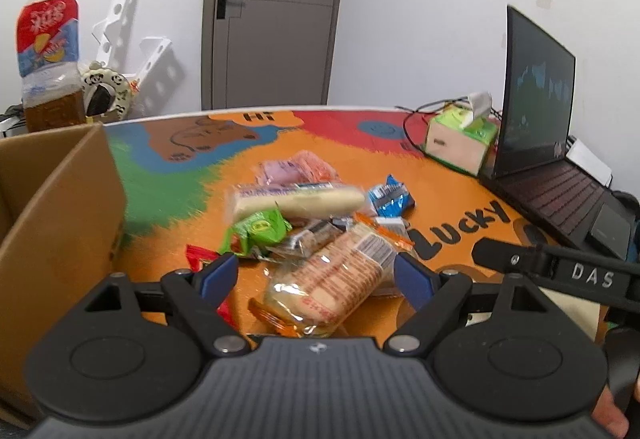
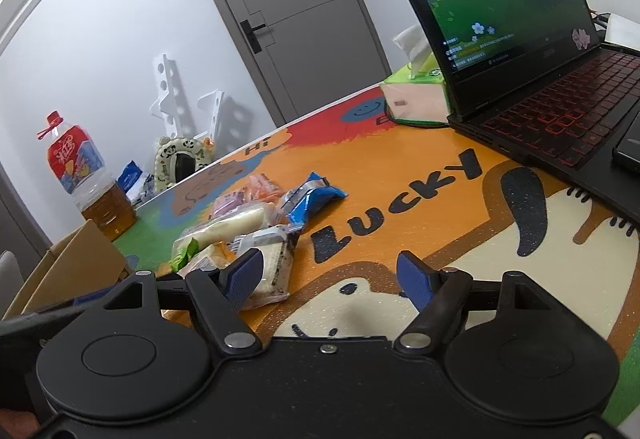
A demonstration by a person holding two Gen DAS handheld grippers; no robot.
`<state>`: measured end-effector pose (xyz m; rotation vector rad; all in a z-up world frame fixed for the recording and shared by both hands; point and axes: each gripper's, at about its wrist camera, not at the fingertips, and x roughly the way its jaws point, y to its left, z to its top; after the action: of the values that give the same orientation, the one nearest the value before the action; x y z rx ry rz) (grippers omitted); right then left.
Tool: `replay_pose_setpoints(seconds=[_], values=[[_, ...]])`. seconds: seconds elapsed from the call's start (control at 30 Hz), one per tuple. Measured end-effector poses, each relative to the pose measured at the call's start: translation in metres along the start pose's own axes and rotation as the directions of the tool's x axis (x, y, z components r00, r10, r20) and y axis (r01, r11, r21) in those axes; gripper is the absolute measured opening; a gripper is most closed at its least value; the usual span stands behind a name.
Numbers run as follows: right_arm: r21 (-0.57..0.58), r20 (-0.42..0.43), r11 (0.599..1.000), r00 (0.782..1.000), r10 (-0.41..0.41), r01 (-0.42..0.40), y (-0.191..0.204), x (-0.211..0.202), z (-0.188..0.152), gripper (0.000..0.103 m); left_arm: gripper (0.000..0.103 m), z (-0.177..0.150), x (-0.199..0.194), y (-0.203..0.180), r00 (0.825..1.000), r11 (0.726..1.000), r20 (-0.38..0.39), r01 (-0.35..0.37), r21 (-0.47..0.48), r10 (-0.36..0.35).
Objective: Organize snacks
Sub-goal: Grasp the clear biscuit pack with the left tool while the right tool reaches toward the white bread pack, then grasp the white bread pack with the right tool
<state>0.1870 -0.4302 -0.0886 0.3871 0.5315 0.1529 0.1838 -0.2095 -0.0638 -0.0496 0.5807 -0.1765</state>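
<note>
Several wrapped snacks lie heaped on the colourful mat point(image 1: 360, 143), with the cardboard box point(image 1: 60, 207) at nine o'clock of the pile. Your left gripper point(image 1: 316, 275) has its jaws spread wide and empty, hovering over the clear-wrapped biscuit pack point(image 1: 336, 279), which sits between the blue pads untouched. To grip well, you likely want to lower until the pads straddle the pack's middle, across its narrow width, then close gently, since the film looks slippery and the contents crushable. Watch the green packet point(image 1: 260, 227) at eleven o'clock of the pack; keep the left pad clear of it. Your right gripper point(image 2: 332, 275) is also open and holds nothing, with the pile's cream sandwich packet point(image 2: 272, 271) just beside its left pad.
</note>
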Motion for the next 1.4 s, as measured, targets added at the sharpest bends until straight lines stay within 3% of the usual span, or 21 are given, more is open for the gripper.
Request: replay_pose_setpoints(seconds=[0.17,0.2,0.27,0.33,0.97,1.27,1.33,1.4], values=[[-0.005,-0.005,1.0,1.0,-0.01,0.01,0.0,0.004,0.0,0.073,0.081,-0.007,0.015,0.001,0.999,1.0,-0.039,-0.009,0.0,0.009],[-0.007,-0.007,1.0,1.0,-0.011,0.011,0.0,0.005,-0.001,0.073,0.077,-0.008,0.016,0.002,0.999,1.0,-0.048,-0.009,-0.003,0.009],[-0.008,-0.016,1.0,1.0,-0.009,0.009,0.0,0.008,-0.001,0.073,0.056,-0.01,0.02,0.006,0.997,1.0,-0.072,-0.002,-0.016,0.001],[-0.012,-0.025,1.0,1.0,-0.01,0.01,0.001,0.011,-0.002,0.073,0.046,-0.012,0.021,0.009,0.997,1.0,-0.074,-0.006,-0.03,0.003],[-0.06,-0.093,0.998,0.996,0.014,-0.02,0.035,0.042,-0.001,0.074,0.046,0.003,-0.01,0.035,1.0,0.989,0.023,-0.014,-0.146,0.018],[-0.148,-0.11,0.989,0.994,-0.011,-0.006,0.062,0.061,0.0,0.074,0.046,0.012,-0.019,0.047,0.999,0.983,0.039,-0.009,-0.183,0.017],[-0.145,-0.13,0.989,0.991,-0.011,-0.008,0.063,0.064,-0.003,0.072,0.046,0.012,-0.023,0.049,0.999,0.983,0.044,-0.014,-0.185,0.022],[-0.153,-0.127,0.988,0.992,-0.01,-0.01,0.063,0.062,-0.006,0.057,0.046,0.011,-0.027,0.05,0.999,0.981,0.048,-0.01,-0.194,0.02]])
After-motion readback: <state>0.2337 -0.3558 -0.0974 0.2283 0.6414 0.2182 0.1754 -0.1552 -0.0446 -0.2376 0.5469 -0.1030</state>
